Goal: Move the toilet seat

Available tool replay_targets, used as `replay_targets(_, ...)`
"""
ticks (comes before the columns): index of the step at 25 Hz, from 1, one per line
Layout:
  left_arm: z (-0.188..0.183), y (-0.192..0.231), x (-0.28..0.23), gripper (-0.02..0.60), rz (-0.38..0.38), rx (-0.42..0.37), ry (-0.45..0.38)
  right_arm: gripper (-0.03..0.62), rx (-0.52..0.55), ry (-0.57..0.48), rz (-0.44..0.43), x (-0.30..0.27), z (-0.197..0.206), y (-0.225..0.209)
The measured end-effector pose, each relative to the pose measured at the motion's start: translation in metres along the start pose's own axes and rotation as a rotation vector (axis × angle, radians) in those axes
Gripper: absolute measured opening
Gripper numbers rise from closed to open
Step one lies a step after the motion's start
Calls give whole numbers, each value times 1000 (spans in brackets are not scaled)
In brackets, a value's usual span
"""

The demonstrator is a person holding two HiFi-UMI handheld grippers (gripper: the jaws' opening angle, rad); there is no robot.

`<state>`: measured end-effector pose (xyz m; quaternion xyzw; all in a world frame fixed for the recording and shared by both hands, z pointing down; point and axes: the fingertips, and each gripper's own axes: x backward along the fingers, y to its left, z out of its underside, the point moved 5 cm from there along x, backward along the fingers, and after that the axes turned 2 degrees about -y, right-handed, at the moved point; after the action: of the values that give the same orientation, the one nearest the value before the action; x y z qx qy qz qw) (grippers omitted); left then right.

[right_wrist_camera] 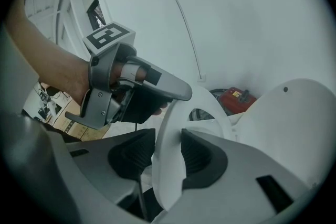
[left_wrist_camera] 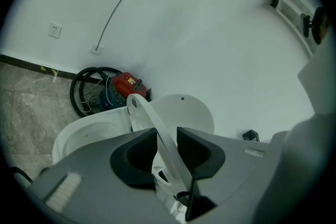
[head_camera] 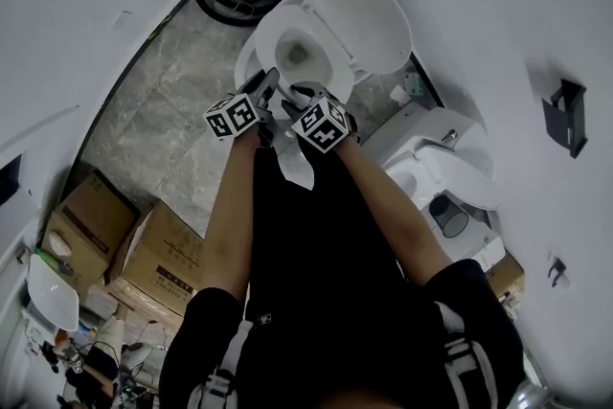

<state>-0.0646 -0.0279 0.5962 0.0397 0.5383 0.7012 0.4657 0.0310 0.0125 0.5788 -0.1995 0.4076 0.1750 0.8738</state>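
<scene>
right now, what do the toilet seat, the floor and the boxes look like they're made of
The toilet seat is probably hard plastic: smooth, slightly glossy white, thin and rigid. The floor looks like stone or stone-look tile: grey with veining. The boxes look like cardboard: matte brown with printed sides.

My bare left forearm (head_camera: 230,206) and bare right forearm (head_camera: 381,192) reach forward and down, side by side, wrists close. My grey left gripper (left_wrist_camera: 167,147) is clamped on the white plastic toilet seat ring (left_wrist_camera: 152,120), with a dark ribbed pad (left_wrist_camera: 140,152) on each face. My grey right gripper (right_wrist_camera: 168,157) grips the same ring just beside it, jaws tight on the rim. The two black-and-white marker cubes (head_camera: 235,115) sit close together, facing up.
</scene>
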Motion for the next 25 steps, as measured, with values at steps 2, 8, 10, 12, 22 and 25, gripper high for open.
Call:
replay_targets(2, -1, -3, -3, 118, -7, -1, 1, 153, 2, 2, 7, 4, 1, -4)
replay_targets(8, -4, -15, -9, 120, 10, -2, 5, 150, 16, 11, 22, 14, -2, -10)
replay_targets(10, -5, -18, -11, 120, 10, -3, 6, 150, 17, 10, 26, 16, -3, -12)
replay_targets(12, -6, -21, -13, 121, 8, -8, 4, 150, 15, 6, 32, 19, -3, -15)
replay_targets(22, -11, -42, -26, 126, 10, -29, 9, 135, 12, -24, 62, 39, -5, -30)
replay_targets(25, -14, -47, -31, 127, 17, -37, 11, 133, 26, -32, 75, 44, -7, -35)
